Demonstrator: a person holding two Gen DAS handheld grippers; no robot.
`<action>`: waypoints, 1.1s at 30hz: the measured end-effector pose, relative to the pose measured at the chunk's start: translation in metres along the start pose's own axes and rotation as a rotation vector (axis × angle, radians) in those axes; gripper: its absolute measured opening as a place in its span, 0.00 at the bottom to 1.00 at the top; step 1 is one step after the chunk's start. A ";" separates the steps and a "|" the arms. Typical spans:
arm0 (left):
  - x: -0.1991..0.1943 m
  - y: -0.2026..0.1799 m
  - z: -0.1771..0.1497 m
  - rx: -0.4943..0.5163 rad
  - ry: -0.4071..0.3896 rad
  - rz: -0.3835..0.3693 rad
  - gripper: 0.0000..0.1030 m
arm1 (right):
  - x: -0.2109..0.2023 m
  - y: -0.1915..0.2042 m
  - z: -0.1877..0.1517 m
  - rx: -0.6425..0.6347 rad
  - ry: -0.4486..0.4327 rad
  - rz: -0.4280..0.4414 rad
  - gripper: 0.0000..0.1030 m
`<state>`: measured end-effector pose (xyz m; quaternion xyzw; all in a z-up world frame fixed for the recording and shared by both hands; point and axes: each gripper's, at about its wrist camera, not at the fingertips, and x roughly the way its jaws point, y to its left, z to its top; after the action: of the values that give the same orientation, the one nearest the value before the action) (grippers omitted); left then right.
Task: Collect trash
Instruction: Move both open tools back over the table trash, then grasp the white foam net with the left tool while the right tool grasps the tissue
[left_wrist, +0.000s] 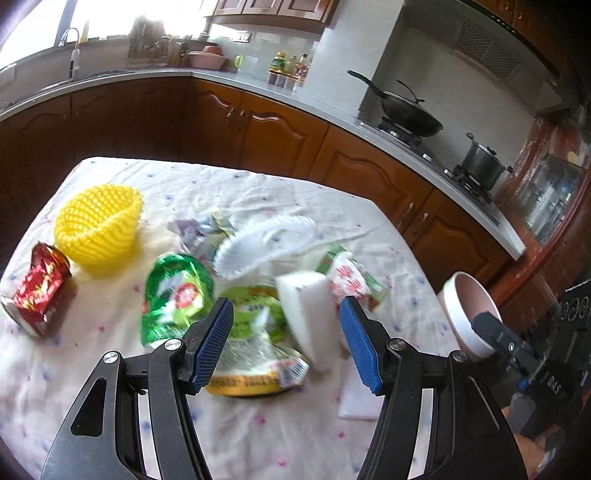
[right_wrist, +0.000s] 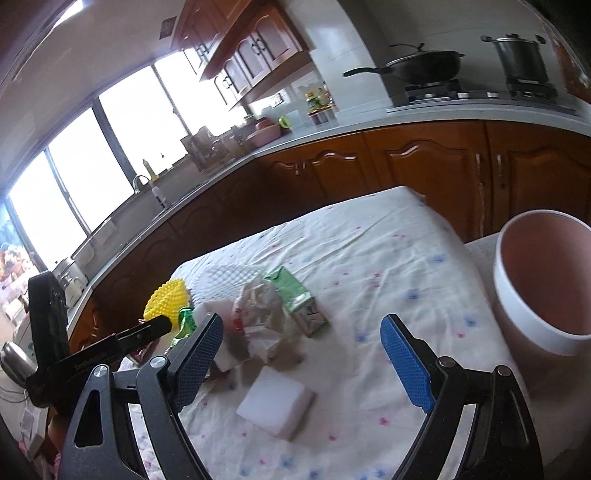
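Trash lies in a heap on the cloth-covered table (left_wrist: 110, 387): a crushed red can (left_wrist: 37, 291), a yellow foam net cup (left_wrist: 98, 229), a green wrapper (left_wrist: 173, 291), a yellow-green packet (left_wrist: 255, 350), a white foam net (left_wrist: 266, 240), crumpled paper (left_wrist: 199, 232) and a green carton (right_wrist: 295, 295). A tilted white foam block (left_wrist: 310, 317) leans on the heap between the jaws of my left gripper (left_wrist: 287, 306), which is open and clear of it on the left. My right gripper (right_wrist: 302, 319) is open above a second, flat white block (right_wrist: 275, 406). A pink bin (right_wrist: 546, 288) stands at the right.
Wooden cabinets under a grey counter (left_wrist: 332, 110) ring the table's far sides. On the stove sit a wok (left_wrist: 410, 114) and a steel pot (left_wrist: 484, 162). The sink tap (left_wrist: 74, 55) is under the window. The bin stands just past the table's right edge.
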<state>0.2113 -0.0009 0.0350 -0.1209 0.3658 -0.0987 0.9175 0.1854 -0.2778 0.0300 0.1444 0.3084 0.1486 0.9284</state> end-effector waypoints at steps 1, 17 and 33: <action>0.001 0.002 0.003 0.001 -0.001 0.004 0.59 | 0.003 0.003 0.000 -0.005 0.004 0.003 0.86; 0.064 0.005 0.050 0.066 0.081 -0.030 0.59 | 0.080 0.038 0.000 -0.080 0.126 0.017 0.61; 0.076 0.004 0.042 0.106 0.114 -0.021 0.03 | 0.096 0.041 -0.013 -0.102 0.165 0.045 0.16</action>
<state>0.2950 -0.0110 0.0136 -0.0701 0.4104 -0.1343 0.8992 0.2433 -0.2034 -0.0159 0.0912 0.3726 0.1962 0.9024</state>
